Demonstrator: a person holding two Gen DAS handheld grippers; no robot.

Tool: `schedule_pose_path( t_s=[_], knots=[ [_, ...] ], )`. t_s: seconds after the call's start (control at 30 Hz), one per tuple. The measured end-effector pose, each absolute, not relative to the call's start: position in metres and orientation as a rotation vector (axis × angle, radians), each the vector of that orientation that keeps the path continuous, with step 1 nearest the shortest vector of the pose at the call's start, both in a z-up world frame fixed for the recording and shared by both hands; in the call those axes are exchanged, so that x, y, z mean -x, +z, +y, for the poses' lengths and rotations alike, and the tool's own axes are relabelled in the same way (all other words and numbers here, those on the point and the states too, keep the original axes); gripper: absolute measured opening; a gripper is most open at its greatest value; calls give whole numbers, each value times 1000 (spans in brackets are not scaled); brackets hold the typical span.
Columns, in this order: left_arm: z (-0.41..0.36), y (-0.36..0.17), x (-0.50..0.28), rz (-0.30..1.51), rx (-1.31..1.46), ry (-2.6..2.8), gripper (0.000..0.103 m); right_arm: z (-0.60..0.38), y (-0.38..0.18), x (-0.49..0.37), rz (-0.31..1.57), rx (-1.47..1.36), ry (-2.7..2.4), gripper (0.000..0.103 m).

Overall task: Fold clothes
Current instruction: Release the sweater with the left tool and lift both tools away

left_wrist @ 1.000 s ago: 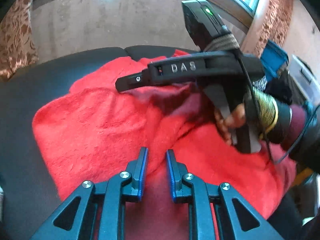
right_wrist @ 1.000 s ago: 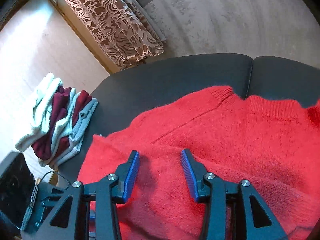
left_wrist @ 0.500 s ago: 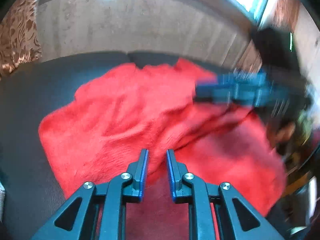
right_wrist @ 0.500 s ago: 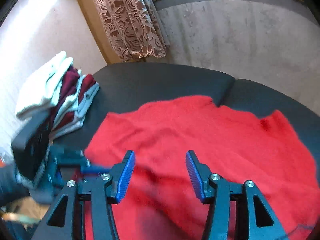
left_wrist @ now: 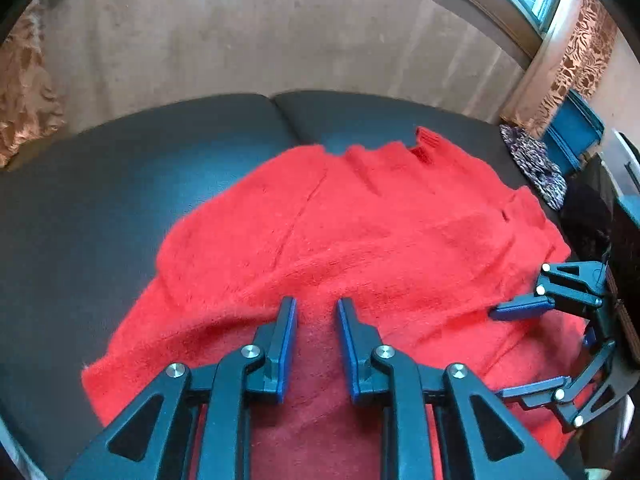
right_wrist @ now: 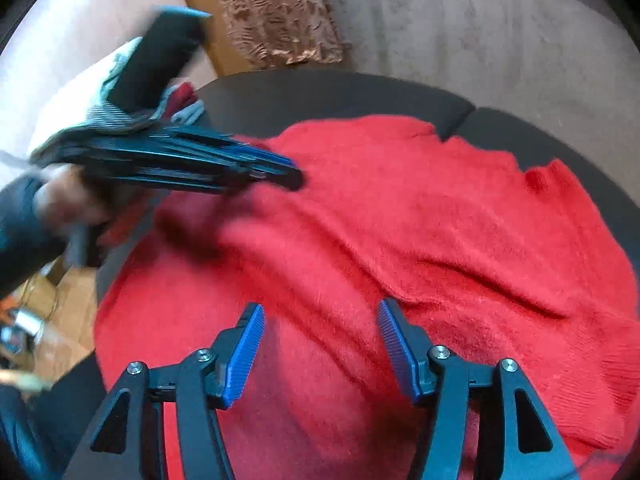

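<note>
A fuzzy red sweater (left_wrist: 360,240) lies spread and rumpled on a black padded surface (left_wrist: 100,200); it also fills the right wrist view (right_wrist: 420,220). My left gripper (left_wrist: 316,312) hovers over the sweater's near part with its jaws narrowly apart and nothing between them; it shows blurred at the left of the right wrist view (right_wrist: 280,172). My right gripper (right_wrist: 320,320) is open wide over the sweater, empty, and shows at the right edge of the left wrist view (left_wrist: 516,348).
A concrete wall (left_wrist: 260,40) rises behind the black surface. Folded maroon and pale clothes (right_wrist: 176,100) lie at the far left, partly hidden by the left gripper. A patterned cloth (left_wrist: 536,168) and blue boxes (left_wrist: 572,132) sit at the right.
My right gripper swung from above the sweater's middle out to its right side. My left gripper pulled back a little. The sweater lies flatter and wider.
</note>
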State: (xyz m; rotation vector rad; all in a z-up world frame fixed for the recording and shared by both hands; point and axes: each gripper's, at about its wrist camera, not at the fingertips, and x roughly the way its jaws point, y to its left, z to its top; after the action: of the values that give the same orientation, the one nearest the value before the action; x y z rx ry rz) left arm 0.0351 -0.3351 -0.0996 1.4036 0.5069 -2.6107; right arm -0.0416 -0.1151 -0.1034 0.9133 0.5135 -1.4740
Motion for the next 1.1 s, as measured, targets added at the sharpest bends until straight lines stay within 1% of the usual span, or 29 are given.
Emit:
schedule_pose_path(
  t_s=[0.17,0.3,0.43,0.57,0.63,0.67,0.7,0.73,0.8,0.87,0.9,1.0,1.07,1.1],
  knots=[
    [-341,-110,-31,514,-1354,-2634,22,-94,-107,28,558,-833,-1533,61],
    [-334,-116,-17,355,-1270,-2622,21,-95,-106,16,613,-779,-1584,61],
    [-334,-107,7,204,-1218,-2527,20,-103,-98,37,591,-794,-1683,61],
    [-338,-103,28,52,-1206,-2481,21,-116,-101,83,381,-889,-1728,61],
    [-344,-104,26,-7,-1191,-2466,21,-120,-101,89,302,-905,-1720,65],
    [-348,-104,22,-26,-1183,-2449,37,-122,-101,88,283,-903,-1714,68],
    [-353,-101,18,-23,-1179,-2423,52,-124,-101,85,284,-895,-1695,76],
    [-360,-98,12,21,-1182,-2406,53,-126,-102,82,291,-886,-1673,83],
    [-374,-92,-1,209,-1196,-2406,53,-126,-99,81,287,-892,-1654,88],
    [-378,-85,-20,318,-1175,-2393,52,-124,-97,82,281,-900,-1638,87],
    [-375,-81,-35,333,-1158,-2416,50,-120,-92,82,266,-916,-1640,87],
    [-363,-74,-79,377,-1133,-2479,50,-93,-76,81,190,-966,-1649,87],
    [-353,-73,-113,415,-1134,-2518,50,-56,-68,79,81,-1004,-1654,91],
    [-348,-71,-136,459,-1124,-2537,50,-33,-66,77,16,-1037,-1658,95]
  ],
)
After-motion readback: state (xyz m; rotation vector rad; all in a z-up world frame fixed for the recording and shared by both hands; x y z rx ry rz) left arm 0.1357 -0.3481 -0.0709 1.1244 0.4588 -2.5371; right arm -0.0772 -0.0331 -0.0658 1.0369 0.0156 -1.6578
